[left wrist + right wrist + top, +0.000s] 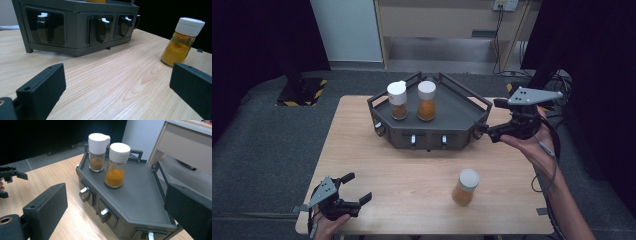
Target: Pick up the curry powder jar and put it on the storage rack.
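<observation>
While the right gripper (484,131) hangs beside the right end of the dark grey metal corner rack (447,107) with its black jaws spread wide and nothing between them, two jars already stand upright on the rack's flat shelf: a glass jar of brown spice with a white spouted cap (98,152) toward the back, and just beside it a glass jar of orange powder with a round white cap (117,165). They are close together but not clearly touching. That much of the loading looks done.

The left gripper (356,189) rests low at the near left corner of the pale wooden table (362,150), its jaws also wide apart and empty (in its own view the bare wood grain lies between them).

What seems left is the third glass jar of yellow-orange powder with a white cap (465,187), which stands alone on the table near the front edge, well apart from the rack and from both grippers. Judging by this, about two thirds of the work is finished.
</observation>
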Available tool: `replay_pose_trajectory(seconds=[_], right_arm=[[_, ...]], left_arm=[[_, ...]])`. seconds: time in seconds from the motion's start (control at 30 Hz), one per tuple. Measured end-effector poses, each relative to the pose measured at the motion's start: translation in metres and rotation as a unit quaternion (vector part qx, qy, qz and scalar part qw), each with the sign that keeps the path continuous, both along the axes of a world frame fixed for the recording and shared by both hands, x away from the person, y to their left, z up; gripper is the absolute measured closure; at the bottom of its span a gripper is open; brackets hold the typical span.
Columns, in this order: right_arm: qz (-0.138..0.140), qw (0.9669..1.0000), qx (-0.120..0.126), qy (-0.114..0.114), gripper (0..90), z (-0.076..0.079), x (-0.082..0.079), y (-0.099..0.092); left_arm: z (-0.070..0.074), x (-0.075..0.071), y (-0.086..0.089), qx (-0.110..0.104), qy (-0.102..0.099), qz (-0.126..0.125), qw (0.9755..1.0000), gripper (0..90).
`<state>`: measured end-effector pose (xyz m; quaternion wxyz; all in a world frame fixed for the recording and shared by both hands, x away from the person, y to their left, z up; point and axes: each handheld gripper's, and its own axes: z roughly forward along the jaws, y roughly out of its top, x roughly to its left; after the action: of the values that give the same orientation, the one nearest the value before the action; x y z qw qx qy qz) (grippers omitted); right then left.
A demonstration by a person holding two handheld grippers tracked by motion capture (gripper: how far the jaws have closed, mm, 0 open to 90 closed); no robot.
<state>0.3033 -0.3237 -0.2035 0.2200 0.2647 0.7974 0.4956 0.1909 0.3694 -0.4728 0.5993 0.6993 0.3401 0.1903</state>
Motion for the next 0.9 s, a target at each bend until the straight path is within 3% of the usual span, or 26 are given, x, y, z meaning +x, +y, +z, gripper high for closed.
replay_pose_trajectory(seconds=[0.27,0.63,0.9], right_arm=[[-0.026,0.9992,0.016,-0.026,4.2,-0.03,-0.037,-0.017],[-0.038,0.9984,0.036,-0.023,3.5,-0.059,-0.064,-0.037],[-0.058,0.9969,0.044,-0.03,3.3,-0.09,-0.085,-0.047]], left_arm=[[0.001,0.001,-0.002,0.004,-0.001,-0.002,1.0,0.0],[0.001,0.0,-0.003,0.001,0.001,0.003,1.0,0.0],[0.001,-0.001,-0.001,0.003,-0.002,0.007,1.0,0.0]])
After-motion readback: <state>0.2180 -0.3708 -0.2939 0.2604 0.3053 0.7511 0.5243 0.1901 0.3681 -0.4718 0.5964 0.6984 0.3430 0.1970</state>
